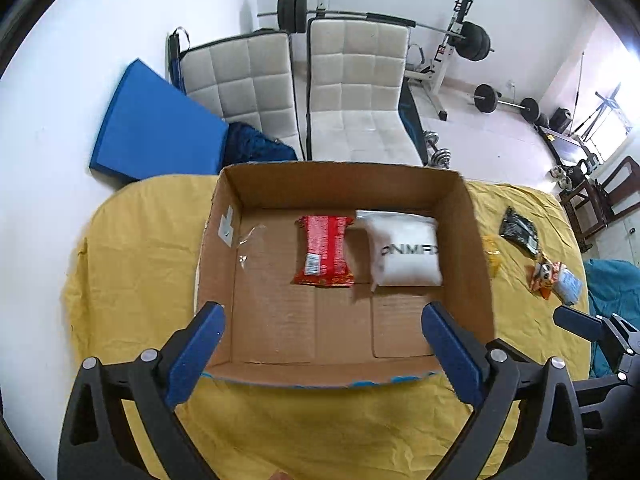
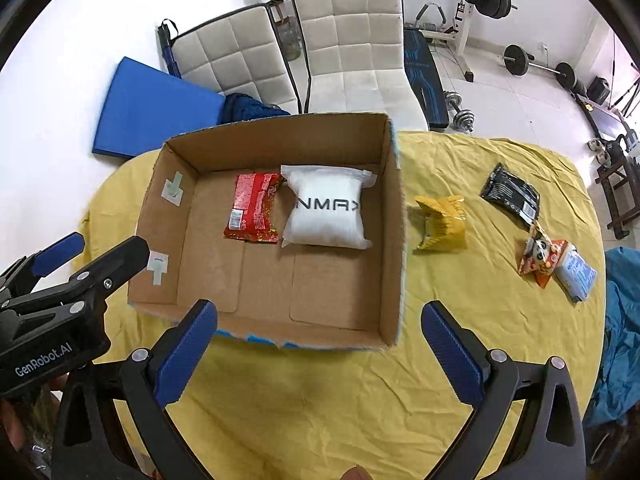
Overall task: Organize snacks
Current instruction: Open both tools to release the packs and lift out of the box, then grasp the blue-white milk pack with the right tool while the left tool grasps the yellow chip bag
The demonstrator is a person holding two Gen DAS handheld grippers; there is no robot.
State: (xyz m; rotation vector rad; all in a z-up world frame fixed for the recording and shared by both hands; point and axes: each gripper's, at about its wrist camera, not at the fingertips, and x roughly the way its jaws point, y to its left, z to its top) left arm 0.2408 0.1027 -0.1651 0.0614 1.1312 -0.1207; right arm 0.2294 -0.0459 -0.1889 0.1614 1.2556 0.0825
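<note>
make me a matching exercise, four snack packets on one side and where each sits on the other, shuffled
Things:
1. red packet
2. white packet
3. yellow packet
4. black packet

Places:
A. on the yellow cloth, just right of the cardboard box
B. inside the box, against its right wall
C. on the cloth, farthest back on the right
D. inside the box, left of the white one

Pairs: 1-D, 2-B, 3-A, 4-C

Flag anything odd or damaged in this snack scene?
The cardboard box has a ragged, torn near edge with blue scraps. The yellow packet beside it looks crumpled. Both snacks inside, the red packet and white pouch, lie flat.
</note>
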